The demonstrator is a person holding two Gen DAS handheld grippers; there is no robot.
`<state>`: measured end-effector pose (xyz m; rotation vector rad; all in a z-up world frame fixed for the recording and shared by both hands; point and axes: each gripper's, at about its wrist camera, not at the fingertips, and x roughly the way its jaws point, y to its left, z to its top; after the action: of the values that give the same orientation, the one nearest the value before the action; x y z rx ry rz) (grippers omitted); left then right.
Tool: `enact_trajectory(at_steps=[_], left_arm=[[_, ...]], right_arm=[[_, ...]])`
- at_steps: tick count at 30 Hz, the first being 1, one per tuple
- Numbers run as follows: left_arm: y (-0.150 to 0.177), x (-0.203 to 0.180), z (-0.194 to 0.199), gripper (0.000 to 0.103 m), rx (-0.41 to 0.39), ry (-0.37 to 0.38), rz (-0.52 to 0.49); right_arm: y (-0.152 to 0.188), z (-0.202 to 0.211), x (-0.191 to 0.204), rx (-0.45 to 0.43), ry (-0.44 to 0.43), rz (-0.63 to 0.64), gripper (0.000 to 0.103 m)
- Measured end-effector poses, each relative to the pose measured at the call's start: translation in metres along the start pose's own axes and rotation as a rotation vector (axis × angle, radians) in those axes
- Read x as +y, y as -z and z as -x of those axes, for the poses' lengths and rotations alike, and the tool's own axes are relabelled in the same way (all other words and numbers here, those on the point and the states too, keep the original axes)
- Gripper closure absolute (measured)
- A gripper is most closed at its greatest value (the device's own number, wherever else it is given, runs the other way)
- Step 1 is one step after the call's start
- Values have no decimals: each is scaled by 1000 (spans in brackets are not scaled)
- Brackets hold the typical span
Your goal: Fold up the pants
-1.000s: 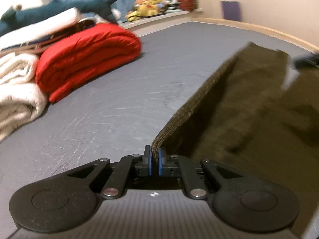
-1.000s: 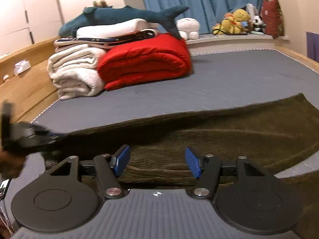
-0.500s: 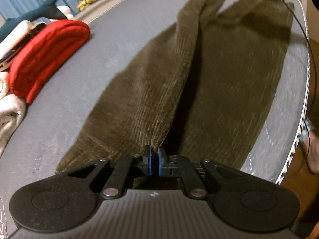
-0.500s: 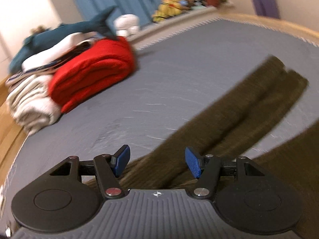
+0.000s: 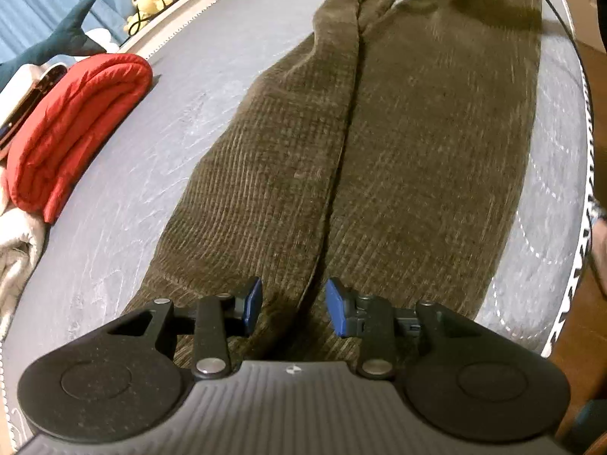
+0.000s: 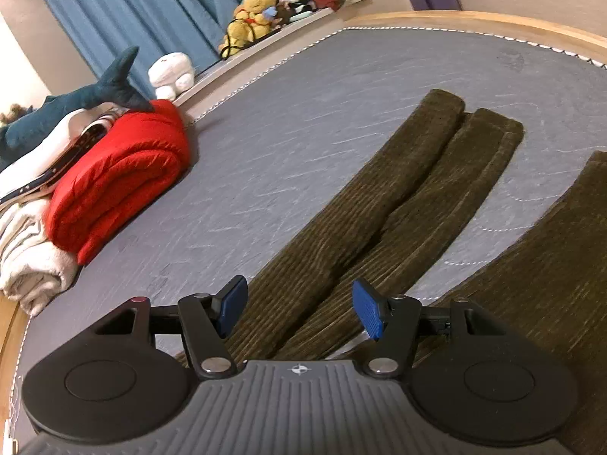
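Corduroy pants laid out on the mattress, fold just released

The olive corduroy pants (image 5: 379,144) lie flat on the grey mattress (image 5: 151,159); the left gripper (image 5: 294,305) has just been opening, its jaws spread over the cloth; the right gripper (image 6: 299,309) hangs spread, empty; next, likely, a regrip for another fold.

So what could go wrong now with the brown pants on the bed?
The pants lie flat on the grey mattress, and the left gripper has just been opening its jaws, with cloth beneath them but not pinched.

1. One edge lies close to the side of the mattress, so a tug might slide that part off.
2. The narrow strip lies lumpy and doubled, so the next fold may come out crooked.
3. The right gripper is open too, and may catch only one layer.
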<state>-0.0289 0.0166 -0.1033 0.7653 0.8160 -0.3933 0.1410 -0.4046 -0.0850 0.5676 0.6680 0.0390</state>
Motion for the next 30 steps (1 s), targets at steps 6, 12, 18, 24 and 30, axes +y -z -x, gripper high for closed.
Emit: enact_trajectory(at_steps=[6,12,18,24,30], left_arm=[[10,4,-10,74,58,-32,4],[12,13,-8,87,62,-31,39],[8,28,-8,88,57,-13,110],[8,42,-11,86,64,42,176],[6,44,-13,82,67,56,167]], right_arm=[[-9,-5,-11,-10,28,-27,39],[-18,-9,-24,-37,67,-54,39],[-31,-14,-46,-90,100,-107,40],[-46,-24,-79,-129,91,-194,59],[-50,-56,-101,-86,2,-284,67]])
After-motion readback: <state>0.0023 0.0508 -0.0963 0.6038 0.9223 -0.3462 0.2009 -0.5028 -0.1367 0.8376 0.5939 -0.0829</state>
